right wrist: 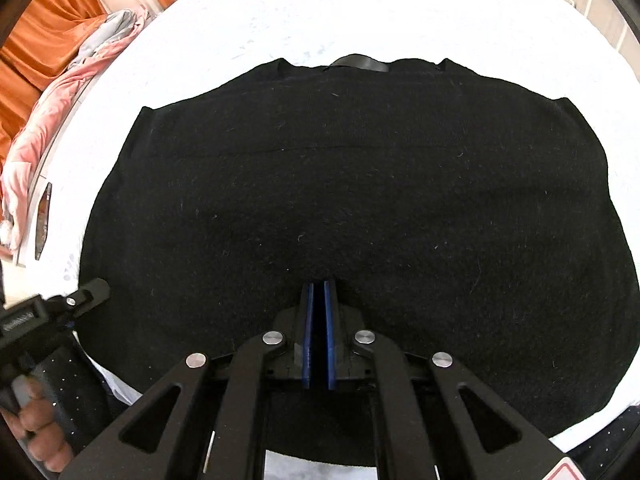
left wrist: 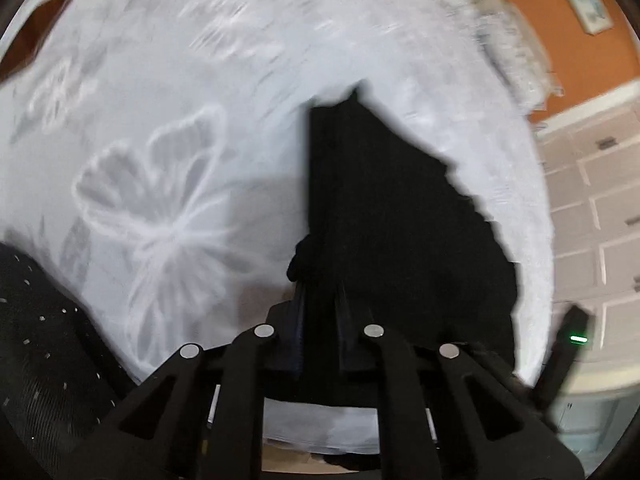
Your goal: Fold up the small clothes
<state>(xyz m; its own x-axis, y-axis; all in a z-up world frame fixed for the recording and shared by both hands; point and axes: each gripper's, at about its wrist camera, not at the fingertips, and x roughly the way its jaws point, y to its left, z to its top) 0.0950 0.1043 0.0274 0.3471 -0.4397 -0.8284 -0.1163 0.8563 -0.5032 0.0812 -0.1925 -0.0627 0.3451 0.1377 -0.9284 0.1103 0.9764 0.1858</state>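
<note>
A black knit garment (right wrist: 340, 180) lies spread flat on a white bedspread (right wrist: 360, 12), neckline at the far side. My right gripper (right wrist: 319, 282) points down at the garment's near part. Its blue pads (right wrist: 308, 320) are closed together, and the knit puckers around the tips. In the blurred left wrist view, my left gripper (left wrist: 322, 292) is shut on an edge of the same garment (left wrist: 380, 200), which stands up from its fingers over the butterfly-patterned bedspread (left wrist: 160, 80). The right wrist view shows the left gripper (right wrist: 94, 290) at the garment's left edge, held by a hand (right wrist: 36, 432).
A pink blanket (right wrist: 48, 120) is bunched along the bed's left edge before orange curtains (right wrist: 52, 12). White panelled cabinets (left wrist: 600, 200) and an orange wall (left wrist: 560, 20) lie beyond the bed's right edge. A dark dotted sleeve (left wrist: 40, 340) fills the lower left.
</note>
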